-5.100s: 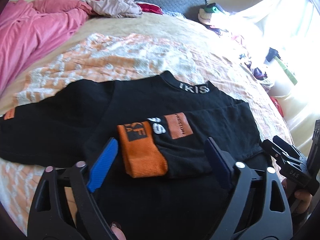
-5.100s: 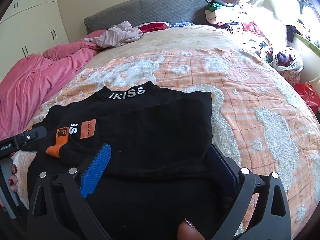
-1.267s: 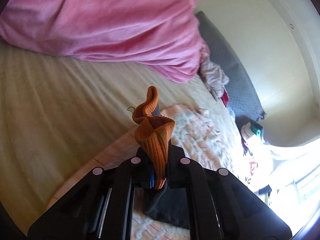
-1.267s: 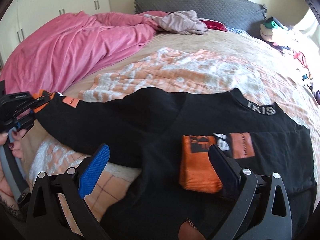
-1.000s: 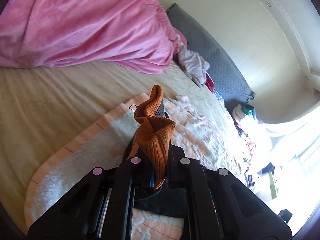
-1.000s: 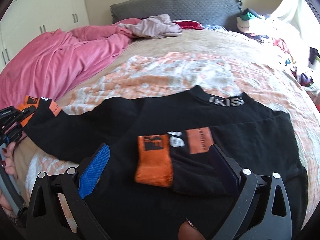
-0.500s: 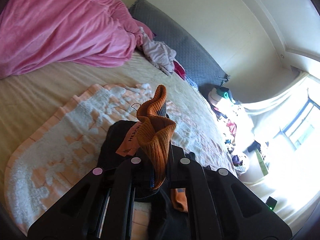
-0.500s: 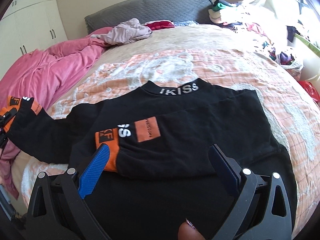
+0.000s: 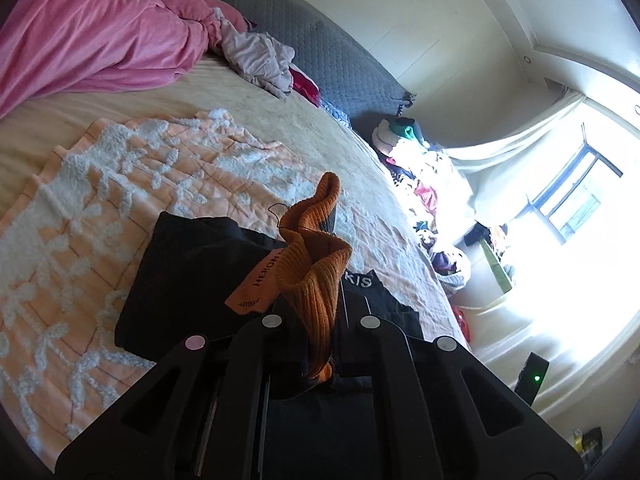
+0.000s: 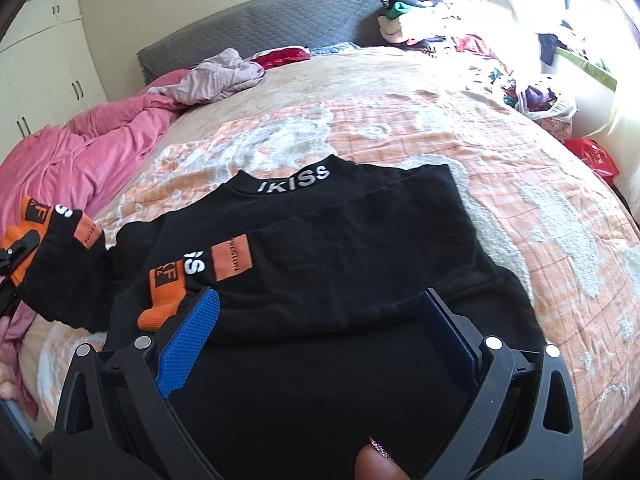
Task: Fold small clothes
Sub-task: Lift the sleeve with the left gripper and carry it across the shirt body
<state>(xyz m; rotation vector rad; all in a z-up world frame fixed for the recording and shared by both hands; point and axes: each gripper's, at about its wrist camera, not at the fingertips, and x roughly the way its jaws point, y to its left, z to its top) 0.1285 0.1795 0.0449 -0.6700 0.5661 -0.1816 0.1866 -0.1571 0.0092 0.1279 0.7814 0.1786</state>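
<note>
Black long-sleeved sweatshirt (image 10: 320,248) w/ orange ribbed cuffs lies half-folded on a peach-and-white tufted blanket (image 10: 520,184) over the bed.
Left gripper (image 9: 320,344) is clamped on one orange cuff (image 9: 316,276), sleeve lifted off the bed; right gripper (image 10: 320,336) hovers w/ jaws apart over the hem. Pink duvet (image 10: 88,148), grey quilted headboard (image 10: 256,24), cream wardrobe doors (image 10: 40,64) behind; clothes heap (image 10: 448,32) by bright window.

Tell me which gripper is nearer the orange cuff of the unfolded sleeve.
Left. The left gripper is clamped on that orange cuff; the right gripper hovers open over the sweater's body, away from it.
</note>
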